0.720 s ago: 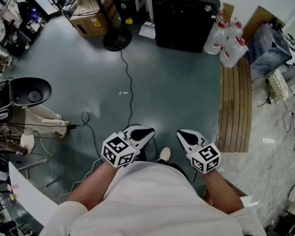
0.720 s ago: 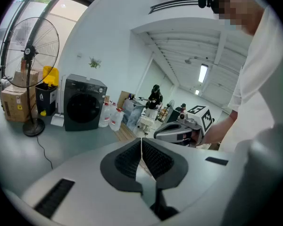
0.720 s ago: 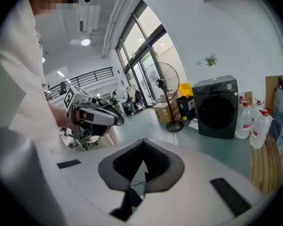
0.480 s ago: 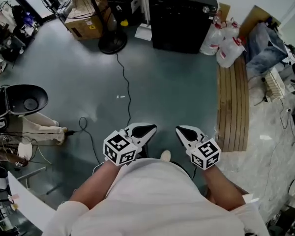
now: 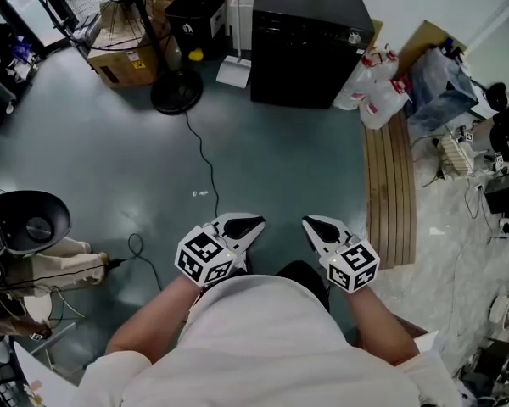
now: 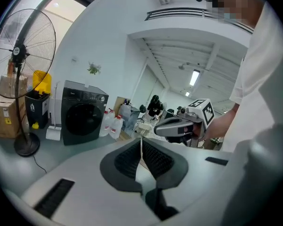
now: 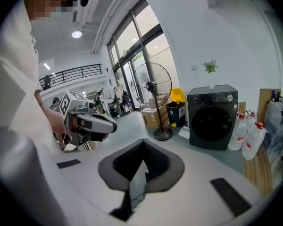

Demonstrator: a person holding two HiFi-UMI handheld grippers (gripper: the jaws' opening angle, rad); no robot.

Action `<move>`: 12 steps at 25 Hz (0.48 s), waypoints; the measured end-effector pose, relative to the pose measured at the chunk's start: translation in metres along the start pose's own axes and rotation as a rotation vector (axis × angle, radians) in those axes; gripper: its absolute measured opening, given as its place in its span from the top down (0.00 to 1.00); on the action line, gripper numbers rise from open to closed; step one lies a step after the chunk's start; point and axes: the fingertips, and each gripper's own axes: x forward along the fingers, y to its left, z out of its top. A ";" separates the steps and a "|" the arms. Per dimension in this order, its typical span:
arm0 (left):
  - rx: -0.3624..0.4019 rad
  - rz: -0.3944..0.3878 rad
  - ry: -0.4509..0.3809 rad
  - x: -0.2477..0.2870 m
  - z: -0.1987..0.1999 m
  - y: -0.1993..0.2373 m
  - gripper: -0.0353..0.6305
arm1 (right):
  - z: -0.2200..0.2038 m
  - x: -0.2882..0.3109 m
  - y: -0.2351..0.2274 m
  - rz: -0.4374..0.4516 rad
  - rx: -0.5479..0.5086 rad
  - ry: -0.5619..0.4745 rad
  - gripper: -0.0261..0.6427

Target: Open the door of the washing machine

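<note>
The black washing machine (image 5: 310, 41) stands against the far wall, well ahead of both grippers. Its round dark door (image 6: 81, 118) is closed, as the right gripper view also shows on the washing machine (image 7: 212, 117). I hold my left gripper (image 5: 248, 225) and right gripper (image 5: 316, 225) side by side close to my body, above the grey floor. In the left gripper view my left gripper (image 6: 141, 141) has its pads together with nothing between them. My right gripper (image 7: 144, 144) is likewise shut and empty.
A standing fan (image 5: 174, 91), a cardboard box (image 5: 119, 58) and a black bin (image 5: 195, 15) stand left of the machine. Plastic jugs (image 5: 377, 91) sit at its right, beside a wooden slatted board (image 5: 388, 185). A cable (image 5: 205, 159) trails across the floor.
The person has stepped forward, so the washing machine sits lower and larger in the head view. Both grippers stay shut in the same place before the body.
</note>
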 end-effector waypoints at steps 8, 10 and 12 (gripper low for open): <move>-0.019 -0.006 -0.007 0.026 0.025 0.075 0.91 | 0.025 0.044 -0.028 -0.017 0.002 0.035 0.89; -0.024 0.003 -0.001 0.044 0.034 0.091 0.91 | 0.029 0.053 -0.049 -0.005 0.017 0.043 0.89; -0.026 0.021 0.013 0.061 0.043 0.110 0.91 | 0.035 0.066 -0.071 0.011 0.015 0.045 0.89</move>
